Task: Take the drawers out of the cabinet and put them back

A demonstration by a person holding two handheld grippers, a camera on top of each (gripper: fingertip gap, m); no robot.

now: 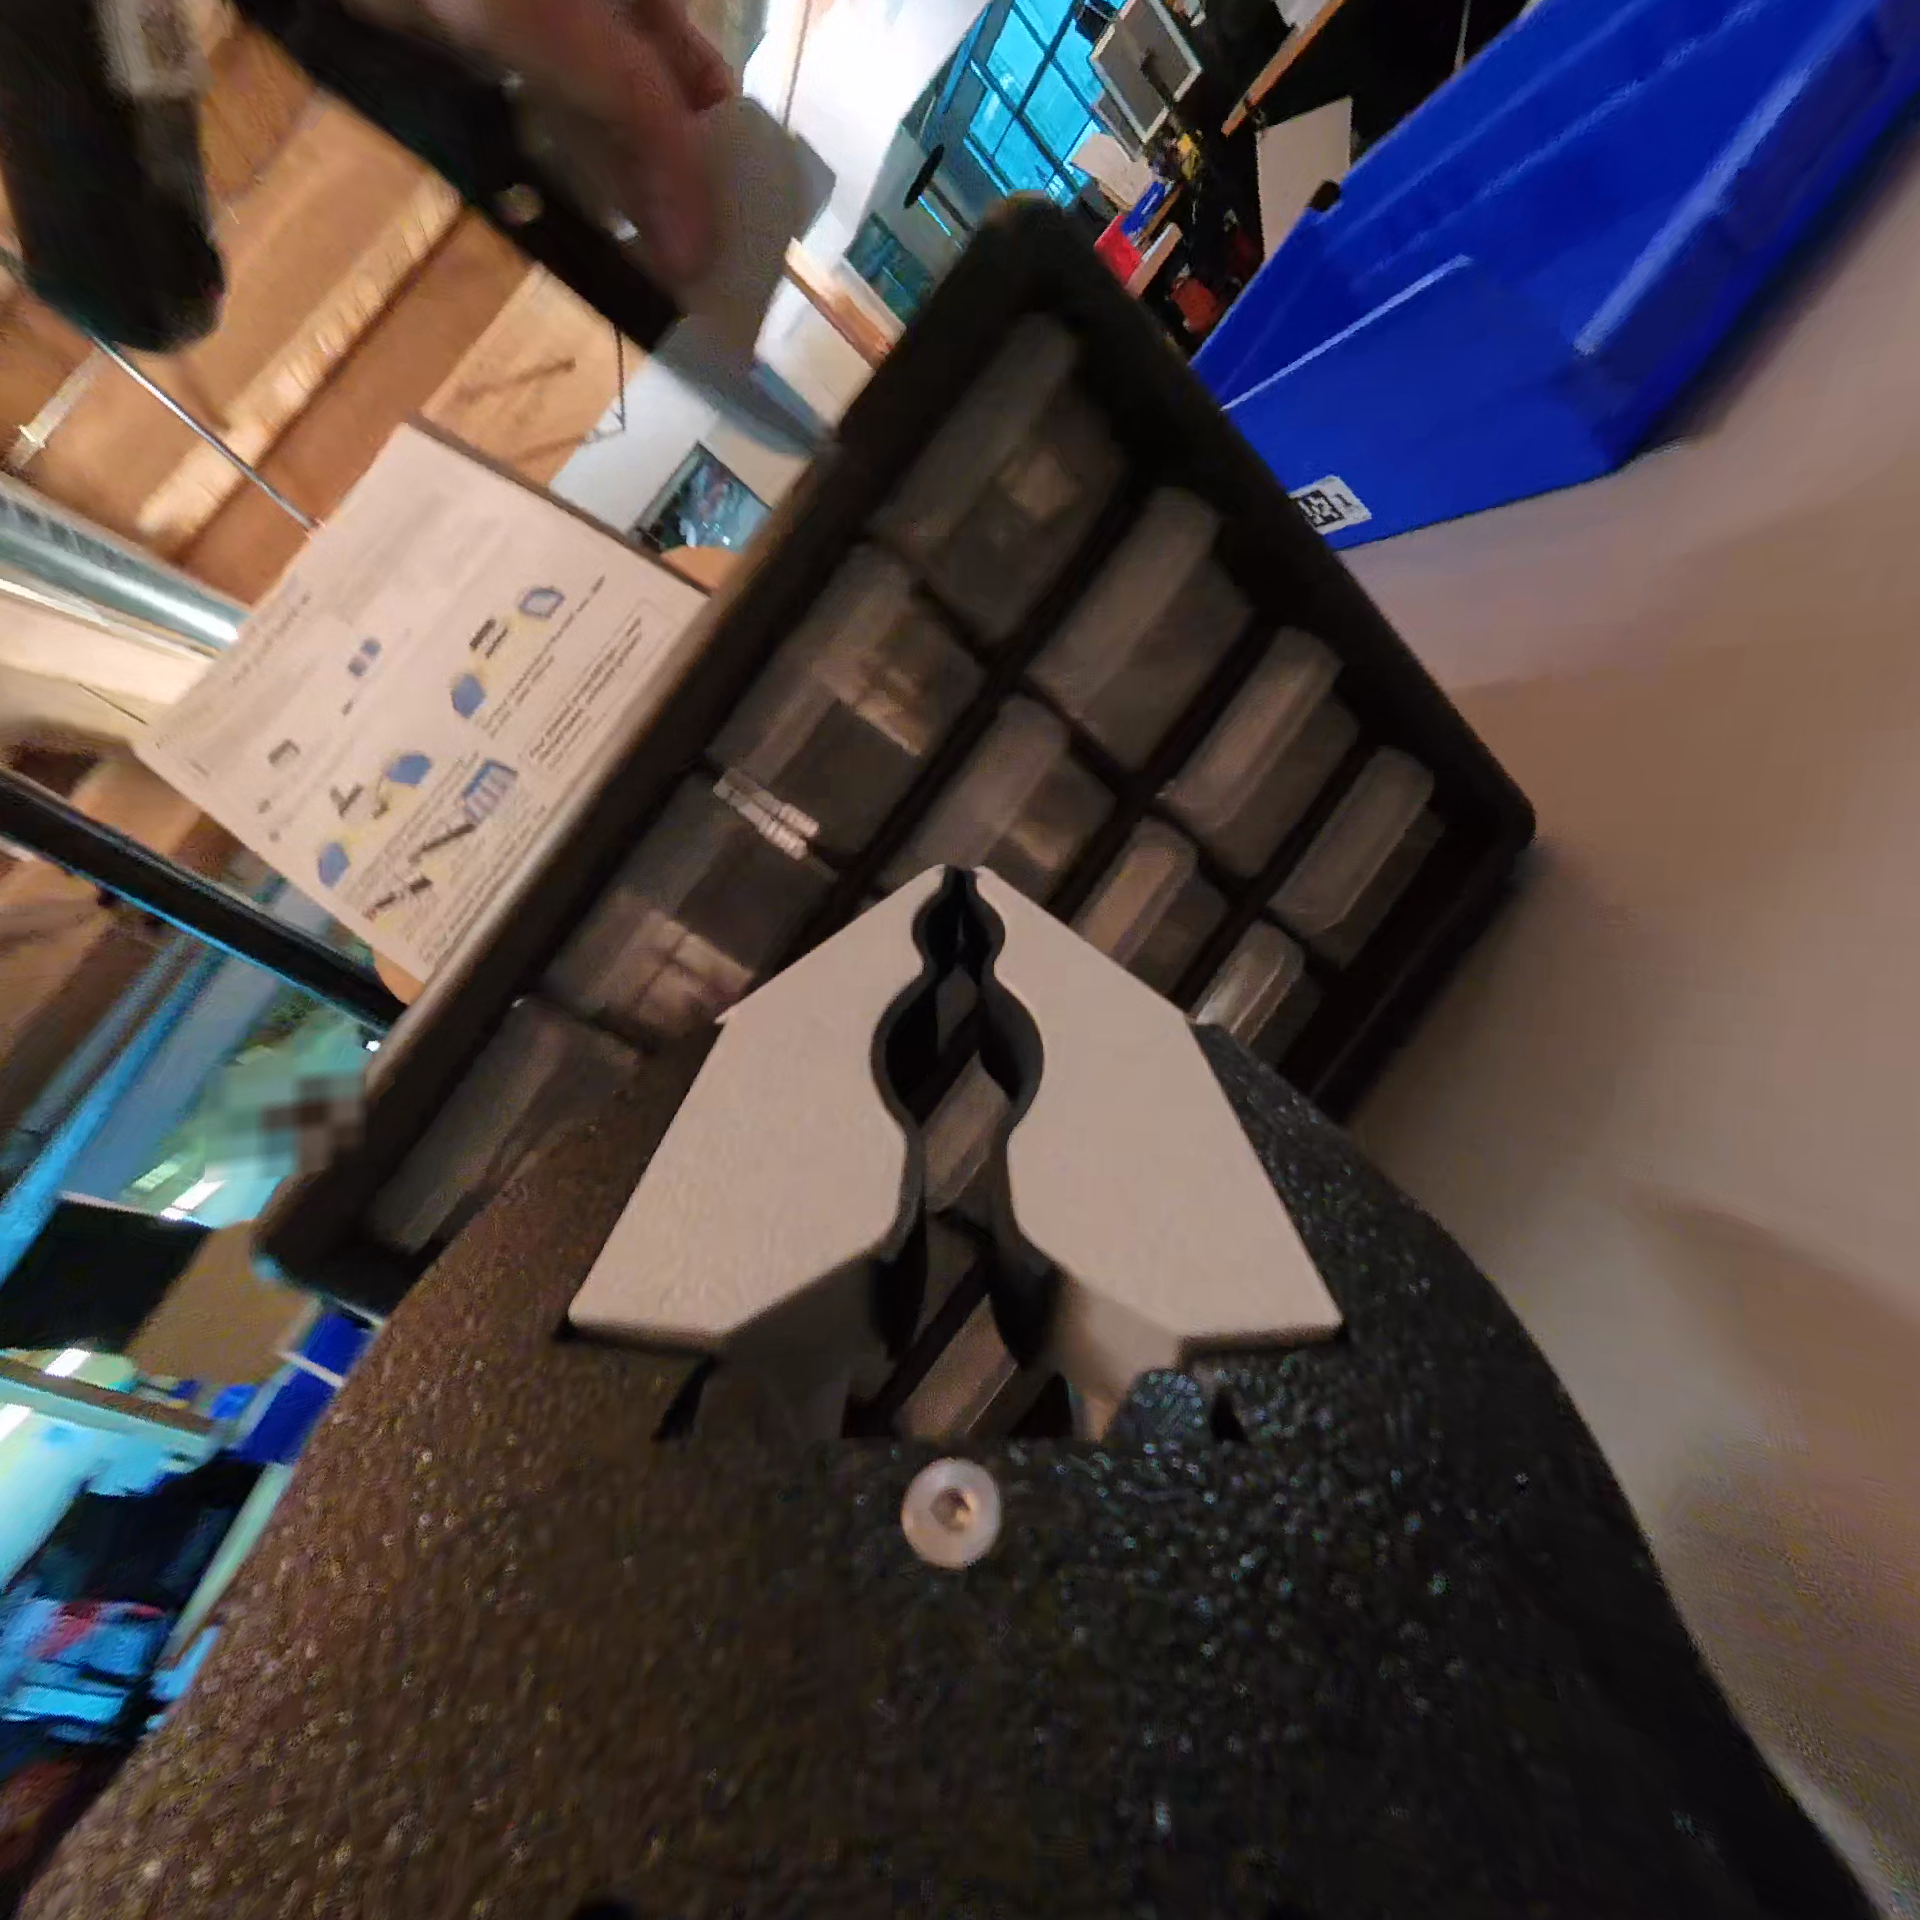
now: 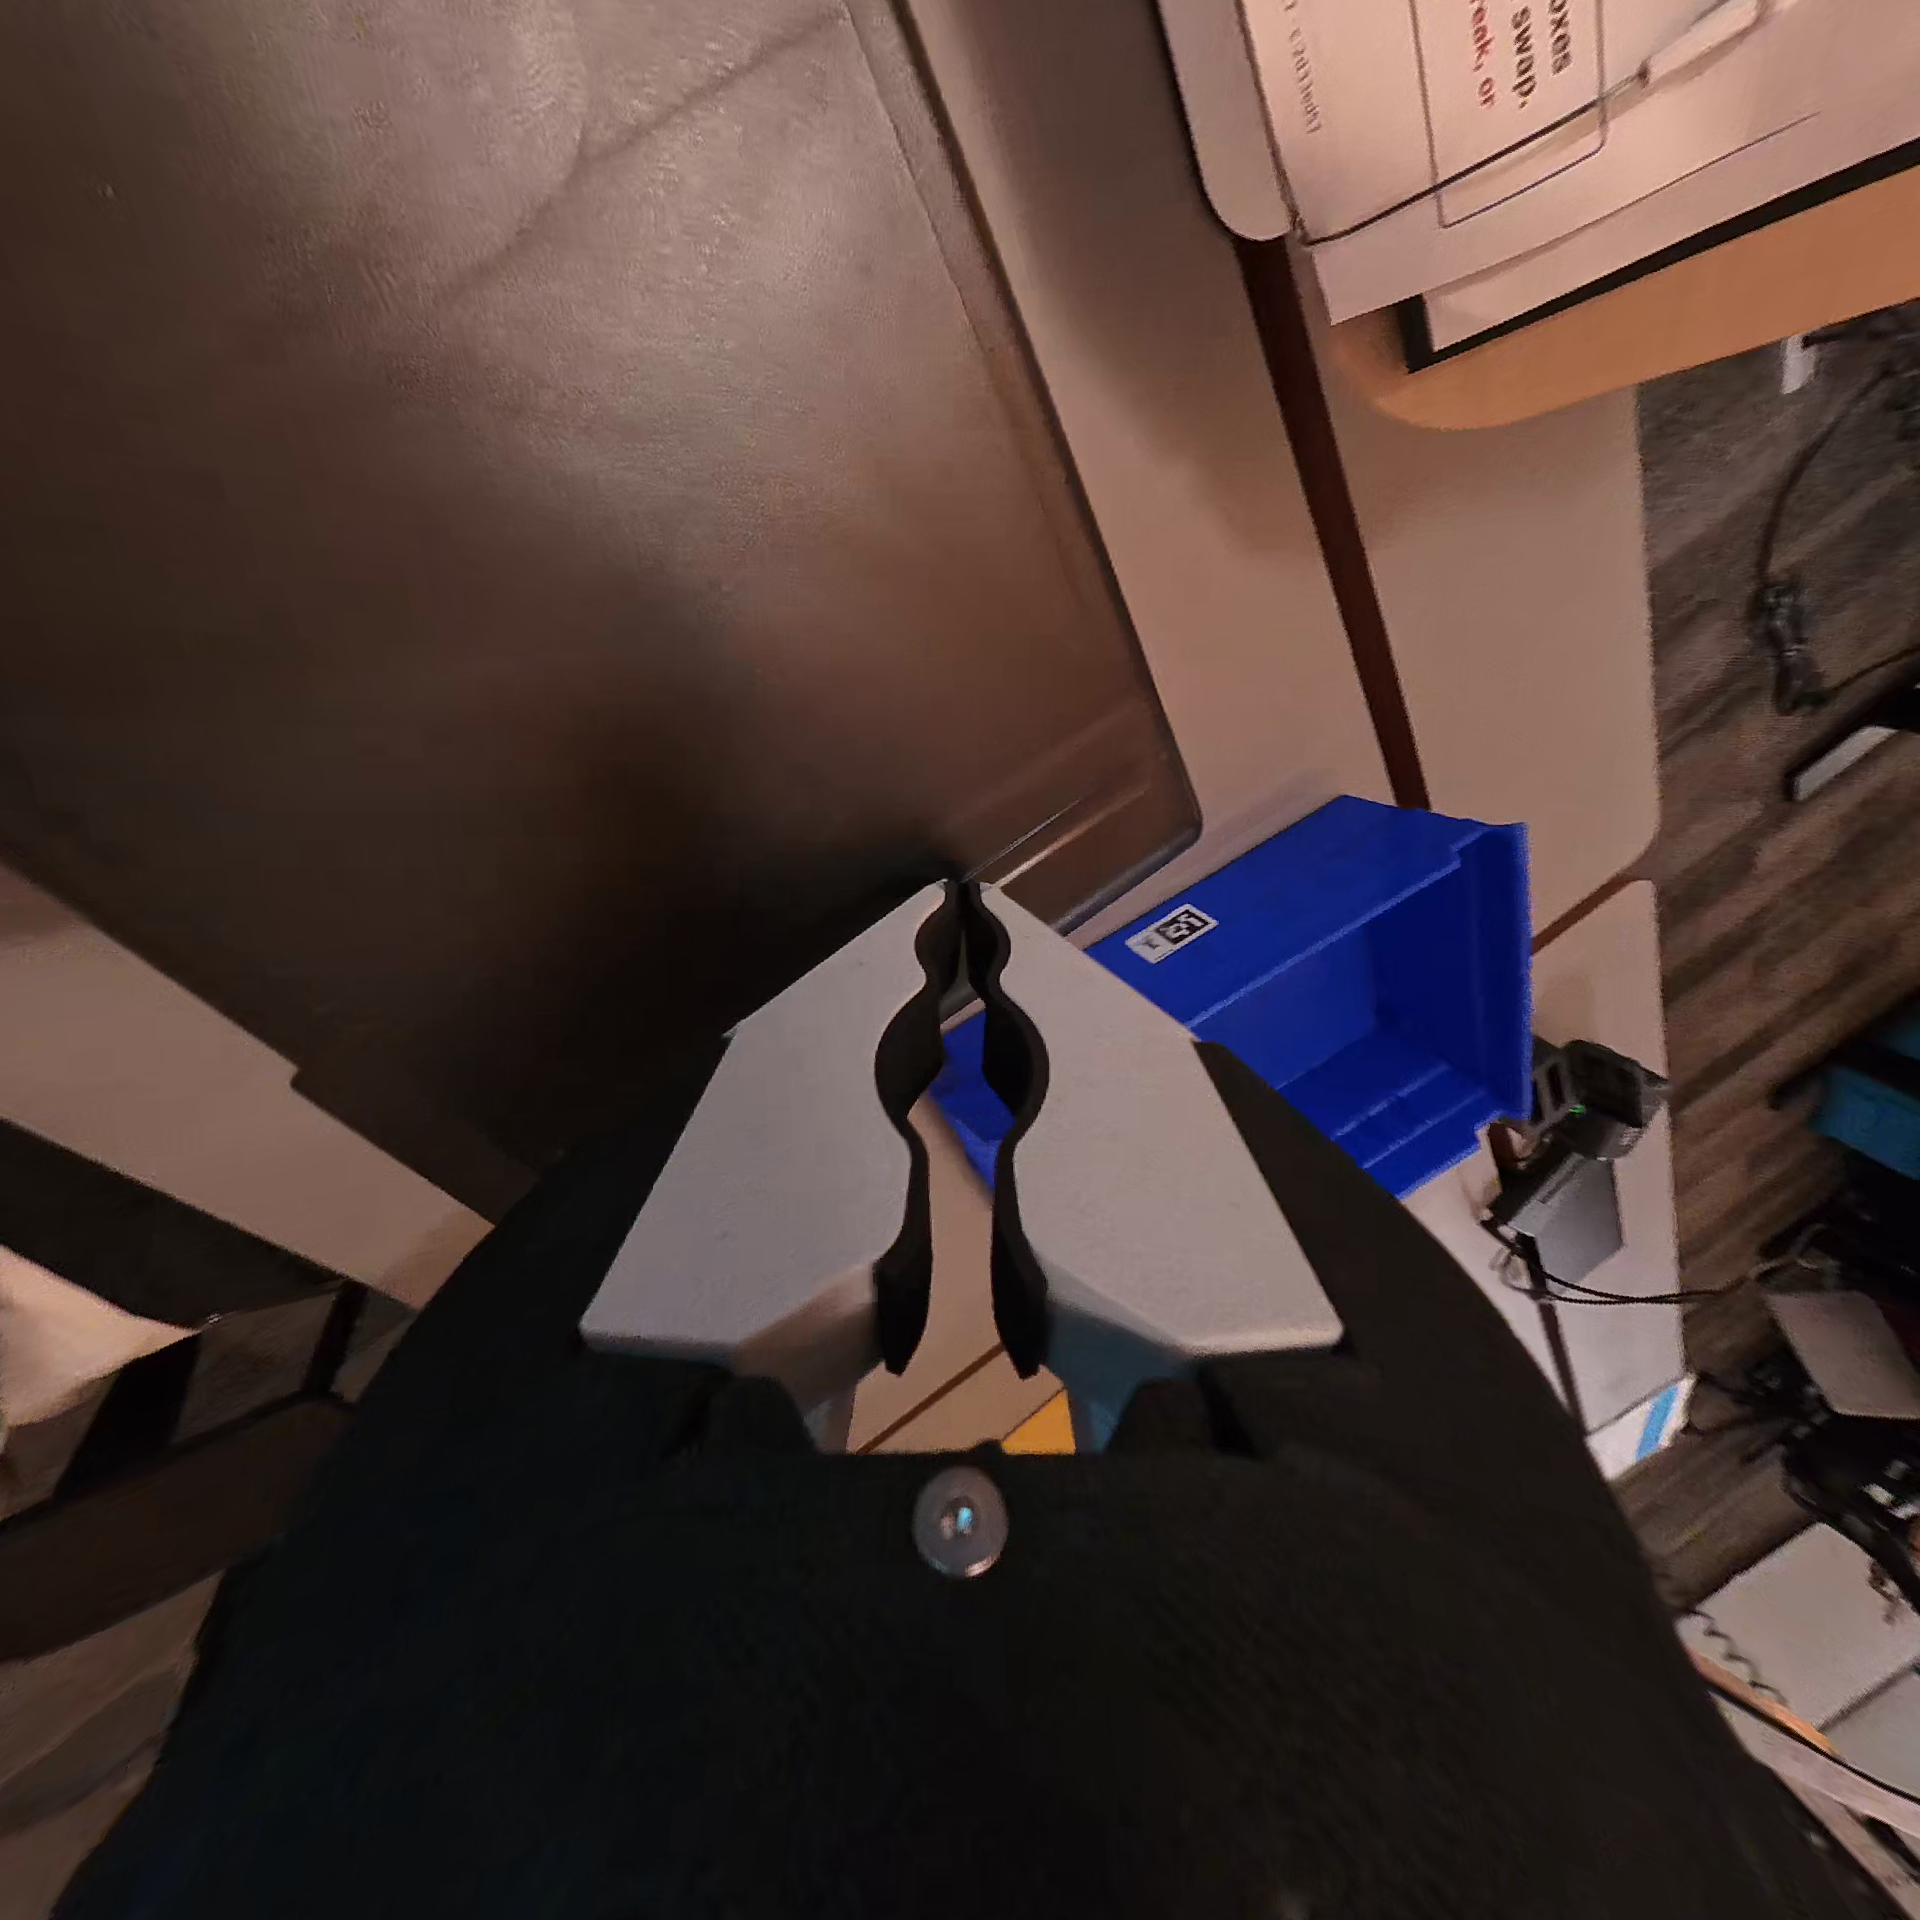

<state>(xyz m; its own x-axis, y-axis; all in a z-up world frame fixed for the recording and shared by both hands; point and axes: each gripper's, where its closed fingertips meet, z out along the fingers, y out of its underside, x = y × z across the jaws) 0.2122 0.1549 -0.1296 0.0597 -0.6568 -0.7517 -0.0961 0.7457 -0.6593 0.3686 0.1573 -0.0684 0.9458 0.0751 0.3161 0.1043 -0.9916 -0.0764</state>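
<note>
A black cabinet (image 1: 1049,260) stands on the beige table (image 1: 1662,831), and the view is tilted. Several clear drawers (image 1: 1132,623) sit in its slots. My left gripper (image 1: 961,883) is shut and empty, just in front of the drawer fronts near the lower middle rows. My right gripper (image 2: 961,888) is shut and empty over the cabinet's dark top (image 2: 520,468), near its edge. I cannot tell if it touches. The right gripper's black body (image 1: 125,187), held by a hand (image 1: 665,104), shows blurred above the cabinet in the left wrist view.
A blue plastic bin (image 1: 1610,260) stands on the table right beside the cabinet; it also shows in the right wrist view (image 2: 1351,987). A printed instruction sheet (image 1: 436,707) stands behind the cabinet. Papers (image 2: 1507,125) lie on a nearby table, with cables and devices (image 2: 1579,1143) by the floor.
</note>
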